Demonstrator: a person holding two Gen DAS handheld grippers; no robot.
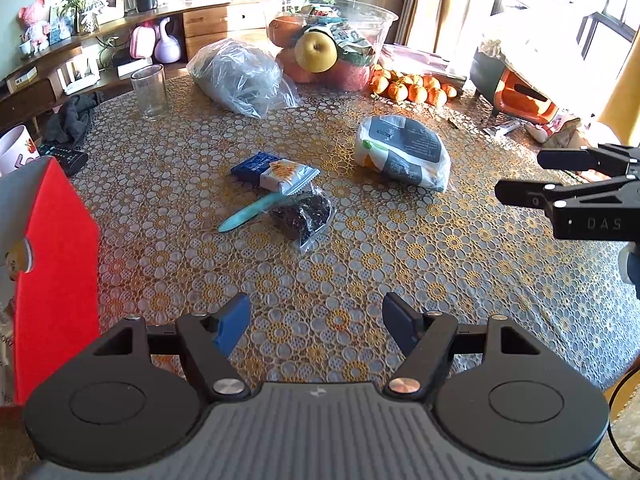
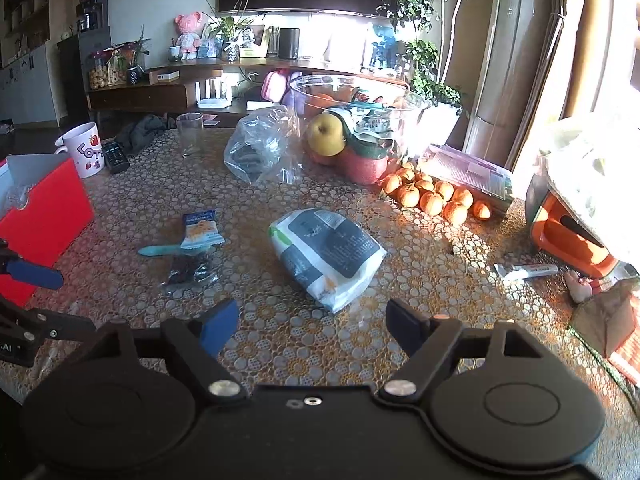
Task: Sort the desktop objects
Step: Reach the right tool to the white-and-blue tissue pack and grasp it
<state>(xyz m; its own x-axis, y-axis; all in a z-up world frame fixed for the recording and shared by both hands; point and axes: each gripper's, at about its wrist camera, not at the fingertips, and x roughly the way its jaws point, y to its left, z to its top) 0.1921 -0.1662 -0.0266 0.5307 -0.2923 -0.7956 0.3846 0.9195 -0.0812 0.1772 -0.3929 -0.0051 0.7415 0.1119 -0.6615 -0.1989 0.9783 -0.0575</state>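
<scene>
Left hand-held gripper (image 1: pixel 316 322): jaws spread wide, nothing between them, hovering above bare table (image 1: pixel 320 280) at 6 o'clock of the snack cluster.
Right hand-held gripper (image 2: pixel 313 326): jaws spread wide too, empty, hanging over the near cloth at 6 o'clock of the grey-and-white bag (image 2: pixel 326 254).
Open room: wide bare patterned cloth between both grippers and the items; more bare cloth between cluster and bag.
Left edge: red box (image 1: pixel 56 256) at 9 o'clock, standing close by the left gripper's side.
Far edge: glass fruit bowl (image 1: pixel 362 20) at 12 o'clock, crumpled clear bag (image 1: pixel 240 74) just beside it at 11, empty glass (image 1: pixel 149 92) further toward 10.
Right edge: orange container (image 2: pixel 568 236) at 3 o'clock, small tube (image 2: pixel 526 271) near it.
Snack cluster, centre: one blue packet (image 1: pixel 252 164), one white-and-orange packet (image 1: pixel 290 176) lying over it, one clear packet of dark pieces (image 1: pixel 304 214), one teal handle (image 1: pixel 252 214), possibly a brush, tucked under the packets.
Bags: one grey-and-white, at 2 o'clock of the cluster, well apart from it.
Tangerines (image 2: pixel 434 198): about nine, heaped at 4 o'clock of the bowl.
Mugs: one, white with pink print (image 2: pixel 82 150), by a remote (image 2: pixel 116 158) at 10 o'clock.
</scene>
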